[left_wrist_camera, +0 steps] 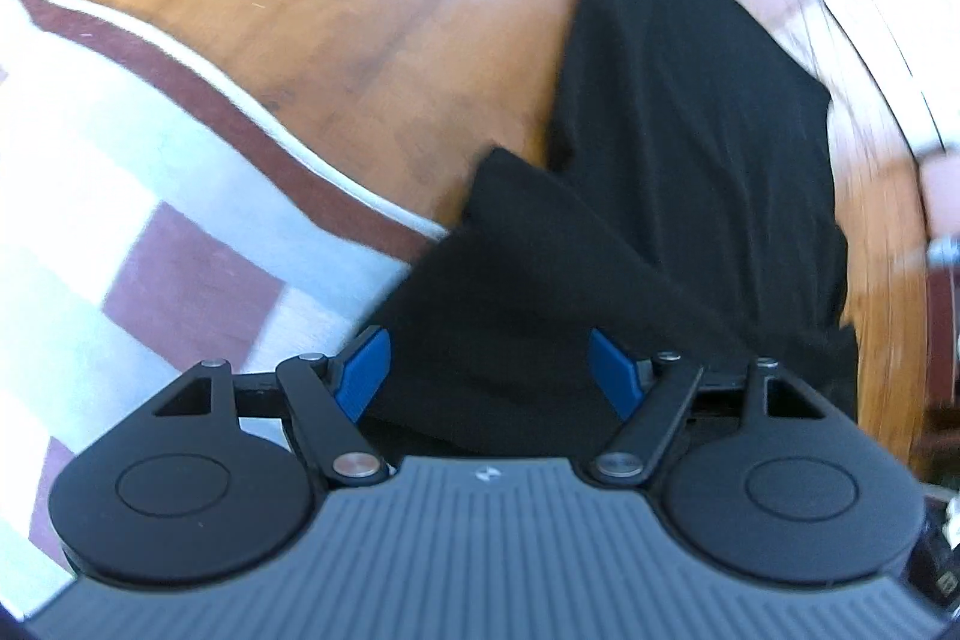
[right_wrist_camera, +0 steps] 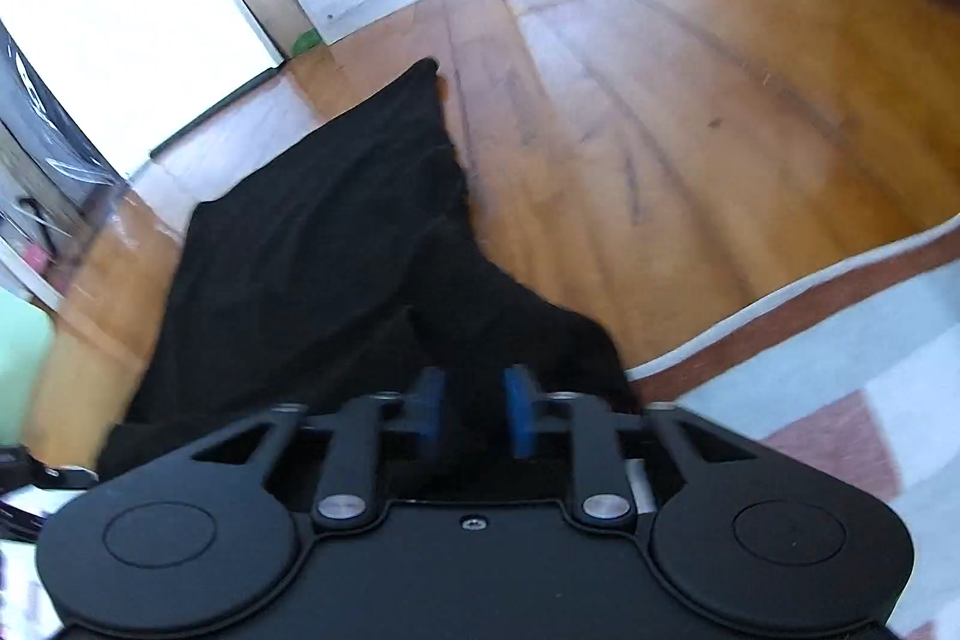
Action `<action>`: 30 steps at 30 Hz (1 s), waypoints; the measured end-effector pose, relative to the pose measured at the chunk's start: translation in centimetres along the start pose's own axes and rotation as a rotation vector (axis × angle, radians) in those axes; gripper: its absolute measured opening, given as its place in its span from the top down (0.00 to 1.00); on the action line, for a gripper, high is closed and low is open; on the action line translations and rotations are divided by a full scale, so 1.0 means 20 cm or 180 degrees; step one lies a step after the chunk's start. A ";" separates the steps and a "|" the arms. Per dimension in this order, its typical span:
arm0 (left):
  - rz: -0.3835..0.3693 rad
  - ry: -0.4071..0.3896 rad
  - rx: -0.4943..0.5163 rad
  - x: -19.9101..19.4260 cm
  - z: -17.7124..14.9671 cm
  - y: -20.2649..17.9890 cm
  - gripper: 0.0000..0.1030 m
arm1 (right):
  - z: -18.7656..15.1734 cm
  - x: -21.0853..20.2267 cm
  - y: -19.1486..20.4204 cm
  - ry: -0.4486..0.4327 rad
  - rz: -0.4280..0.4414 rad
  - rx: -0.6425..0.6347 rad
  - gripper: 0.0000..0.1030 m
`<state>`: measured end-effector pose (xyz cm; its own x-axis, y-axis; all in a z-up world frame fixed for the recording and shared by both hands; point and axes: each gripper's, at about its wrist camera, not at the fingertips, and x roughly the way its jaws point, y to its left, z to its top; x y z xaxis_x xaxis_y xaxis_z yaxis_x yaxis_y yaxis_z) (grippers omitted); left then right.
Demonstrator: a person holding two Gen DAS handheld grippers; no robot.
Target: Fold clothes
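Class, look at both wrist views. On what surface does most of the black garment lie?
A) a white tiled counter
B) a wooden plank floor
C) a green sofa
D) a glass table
B: the black fabric garment is spread over the brown wooden plank floor, with only its near end by the maroon-and-white patterned rug.

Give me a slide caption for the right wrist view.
Right gripper open over black garment on wooden floor.
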<state>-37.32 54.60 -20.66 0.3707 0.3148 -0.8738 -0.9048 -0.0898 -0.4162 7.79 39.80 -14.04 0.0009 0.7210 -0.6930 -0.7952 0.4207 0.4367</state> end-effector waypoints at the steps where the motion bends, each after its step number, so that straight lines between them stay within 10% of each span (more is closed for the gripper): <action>1: 0.0026 -0.0036 -0.0029 -0.01 0.01 0.02 0.29 | 0.01 0.02 0.01 0.0035 0.0026 -0.0034 0.54; 6: 0.0098 -0.0049 -0.0128 0.01 0.01 0.06 0.29 | -0.03 0.20 0.13 0.0302 0.0047 -0.0722 0.42; 8: 0.0136 -0.0017 -0.0106 0.04 -0.01 0.04 0.29 | -0.08 0.23 0.20 0.0191 -0.0050 -0.1233 0.97; 13: 0.0154 0.0024 0.0155 0.06 -0.02 -0.01 0.29 | -0.05 0.04 0.33 -0.0659 -0.0231 -0.1886 0.97; 17: 0.0076 0.0138 0.0372 0.08 -0.06 -0.08 0.29 | -0.05 0.10 0.29 -0.0488 -0.0804 -0.2047 0.97; 21: 0.0202 0.0354 0.0445 0.13 -0.09 -0.10 0.27 | -0.04 0.18 0.17 -0.0072 -0.1052 -0.1644 0.83; 24: 0.0223 0.0389 0.0387 0.13 -0.12 -0.08 0.27 | -0.06 0.07 0.14 -0.0189 -0.1046 -0.1170 0.51; 30: -0.0380 0.0613 0.0072 0.08 -0.21 -0.04 0.21 | -0.24 -0.14 0.00 0.0229 0.0048 -0.0278 0.51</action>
<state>-35.15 51.28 -22.70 0.5067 0.1355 -0.8514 -0.8557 -0.0407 -0.5158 4.88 35.20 -14.81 -0.0525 0.6843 -0.7273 -0.8446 0.3582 0.3979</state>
